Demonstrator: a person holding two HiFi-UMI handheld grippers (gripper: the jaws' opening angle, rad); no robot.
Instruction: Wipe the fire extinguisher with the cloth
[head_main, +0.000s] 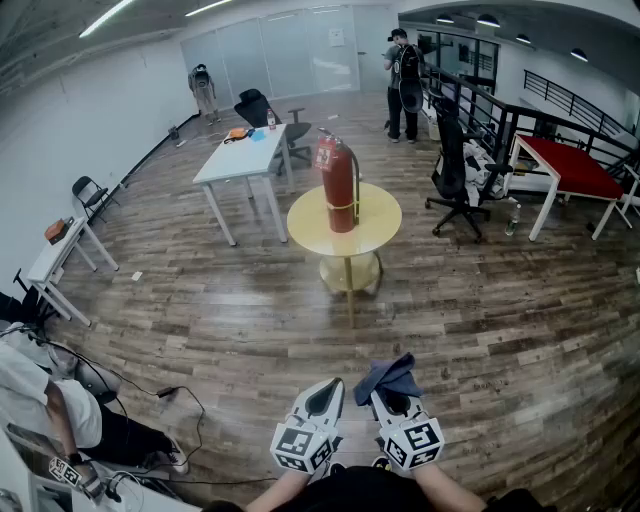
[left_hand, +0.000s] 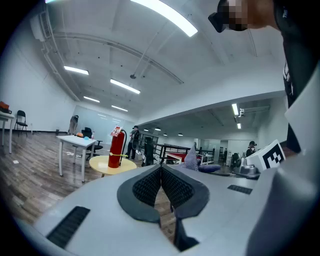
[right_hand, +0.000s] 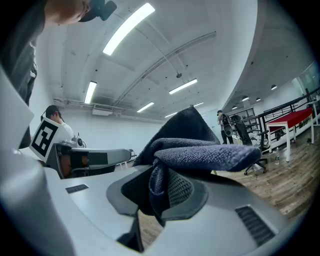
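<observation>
The right gripper (head_main: 392, 398) is clenched on a dark blue cloth (head_main: 388, 376). In the right gripper view, the cloth is seen pinched between the mesh pads, with its folds bunched above the fingertips and spilling over them. The left gripper (head_main: 328, 388) is held just beside it, to its left. Its jaws are pressed together at the tips, and nothing is gripped between them. The red fire extinguisher (head_main: 338, 184) stands upright, well ahead of both sets of fingertips. It is set on a round yellow table (head_main: 382, 218), and a yellow band is wrapped round its body. Neither gripper touches it. Wooden floor (head_main: 300, 330) lies between the fingertips and the pedestal of the yellow table. Beyond the left fingertips and further to the left, a white table (head_main: 240, 160) is seen with small items at its far end. A black office chair (head_main: 262, 108) is placed behind it. Ahead and to the right of the right fingertips, another black office chair (head_main: 458, 165) stands near a red-topped table (head_main: 568, 165) and a dark railing (head_main: 480, 100). A standing person (head_main: 403, 85) is seen far beyond the extinguisher. To the left of the left fingers, black cables (head_main: 165, 392) trail over the floor towards a seated person (head_main: 60, 410). A small folding chair (head_main: 92, 195) is placed by the left wall.
</observation>
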